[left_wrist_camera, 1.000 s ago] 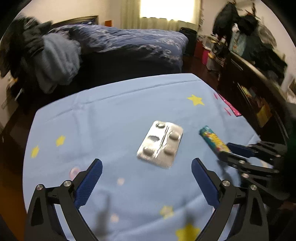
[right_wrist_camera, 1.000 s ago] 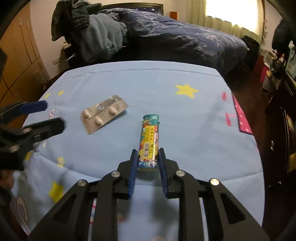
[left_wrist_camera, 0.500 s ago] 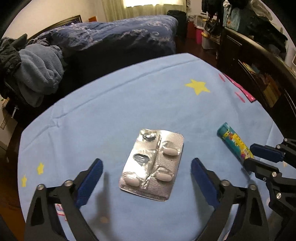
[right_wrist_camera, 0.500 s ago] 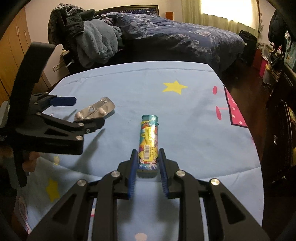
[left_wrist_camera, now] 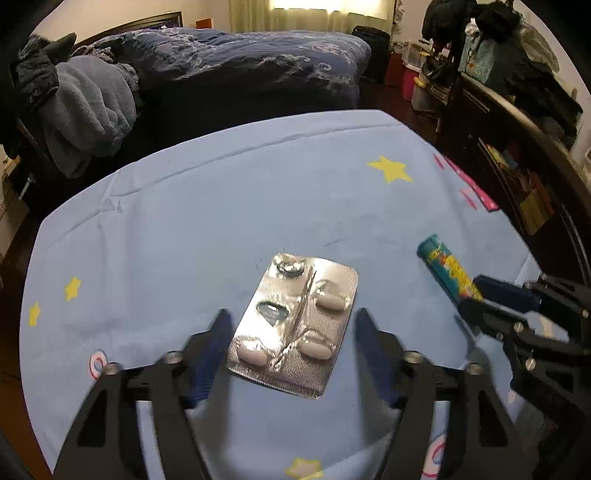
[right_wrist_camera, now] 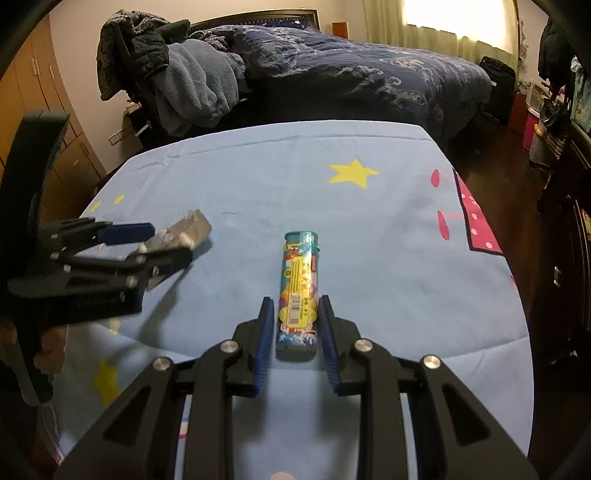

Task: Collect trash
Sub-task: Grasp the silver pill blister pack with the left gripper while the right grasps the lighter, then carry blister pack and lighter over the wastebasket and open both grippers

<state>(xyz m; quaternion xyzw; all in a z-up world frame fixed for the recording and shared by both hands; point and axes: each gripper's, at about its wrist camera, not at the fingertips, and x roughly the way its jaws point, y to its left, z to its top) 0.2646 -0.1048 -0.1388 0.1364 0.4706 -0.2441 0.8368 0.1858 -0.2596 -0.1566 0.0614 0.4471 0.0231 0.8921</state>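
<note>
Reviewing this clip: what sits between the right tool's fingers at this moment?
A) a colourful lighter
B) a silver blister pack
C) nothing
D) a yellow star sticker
A: in the right wrist view the lighter lies on the blue cloth with the right tool closed on its near end.

Bed with navy duvet, bright curtained window behind, wooden wardrobe left.

Lighter between right gripper jaws.
</note>
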